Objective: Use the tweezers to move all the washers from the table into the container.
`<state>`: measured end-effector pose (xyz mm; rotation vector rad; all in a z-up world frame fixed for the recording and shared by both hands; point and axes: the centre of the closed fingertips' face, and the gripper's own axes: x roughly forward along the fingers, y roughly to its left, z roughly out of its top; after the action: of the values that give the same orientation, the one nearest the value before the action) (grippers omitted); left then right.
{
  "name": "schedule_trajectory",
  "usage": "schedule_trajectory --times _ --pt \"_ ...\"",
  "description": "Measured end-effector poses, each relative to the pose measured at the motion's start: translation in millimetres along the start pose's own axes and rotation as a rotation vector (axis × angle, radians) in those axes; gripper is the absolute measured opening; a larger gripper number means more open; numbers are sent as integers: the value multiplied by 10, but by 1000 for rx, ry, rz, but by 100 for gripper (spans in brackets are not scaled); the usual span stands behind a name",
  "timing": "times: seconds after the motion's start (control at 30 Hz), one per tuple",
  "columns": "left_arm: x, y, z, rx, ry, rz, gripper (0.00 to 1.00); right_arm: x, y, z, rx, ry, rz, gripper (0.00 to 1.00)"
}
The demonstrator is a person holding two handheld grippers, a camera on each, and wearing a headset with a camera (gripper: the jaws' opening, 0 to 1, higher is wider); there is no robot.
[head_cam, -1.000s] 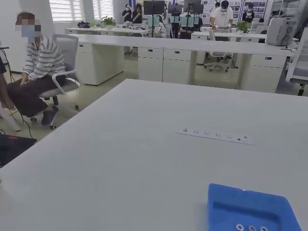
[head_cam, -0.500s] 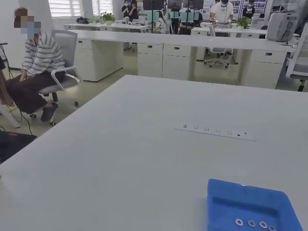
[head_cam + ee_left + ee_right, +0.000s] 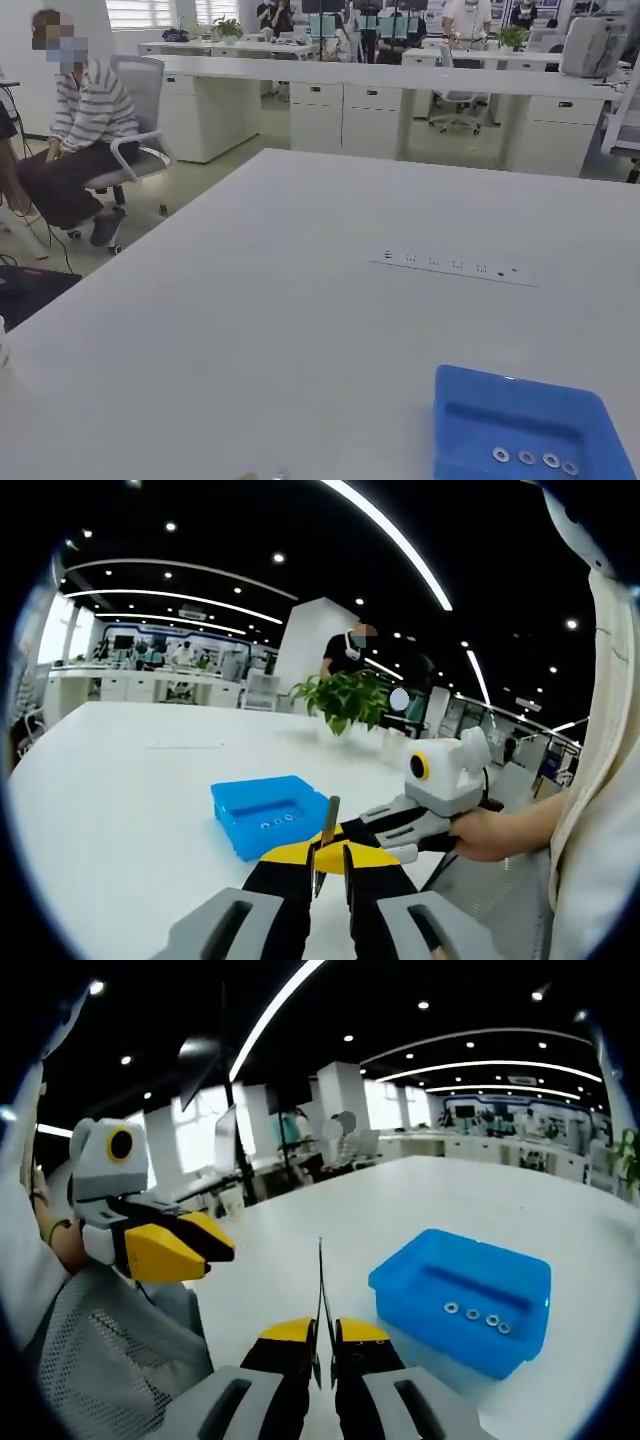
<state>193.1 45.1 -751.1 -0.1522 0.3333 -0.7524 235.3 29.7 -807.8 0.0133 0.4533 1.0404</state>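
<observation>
Blue plastic container (image 3: pixel 472 398), four ring washers (image 3: pixel 535 459) inside; thin steel tweezers (image 3: pixel 320 1280) clamped by right gripper (image 3: pixel 323 1332); state of left gripper (image 3: pixel 328 852) cannot be told.

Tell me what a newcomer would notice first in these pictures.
The bright blue plastic tray stands out at the lower right of the broad white table in the head view, with four small metal washers lined up inside it. In the right gripper view, the right gripper clamps thin metal tweezers pointing up just left of the tray.
</observation>
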Motion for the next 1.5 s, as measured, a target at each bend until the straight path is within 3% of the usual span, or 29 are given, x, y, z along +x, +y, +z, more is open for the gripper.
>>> schedule_trajectory --times 0.13,0.27,0.5,0.73,1.1,1.27,1.33,1.5 --pt "15 -22 -28 20 18 -3 12 -37 -186 -12 76 -21 -35 4" --pt "45 -35 -72 43 42 -3 22 -40 -243 -32 119 -33 -44 4" --pt "73 -24 -140 73 79 8 38 11 -244 -60 129 -30 -45 4" --pt "69 -12 -136 84 81 13 39 106 -275 -95 101 -14 -41 4" --pt "60 10 -122 94 76 23 40 96 -188 -145 46 9 -24 4" --pt "55 23 -123 93 77 28 40 100 -202 -59 79 -40 -17 4" --pt "55 21 -129 88 80 25 39 94 -150 -17 53 -46 1 3" --pt "32 83 -66 -20 38 30 38 72 59 -17 -17 -30 71 1"
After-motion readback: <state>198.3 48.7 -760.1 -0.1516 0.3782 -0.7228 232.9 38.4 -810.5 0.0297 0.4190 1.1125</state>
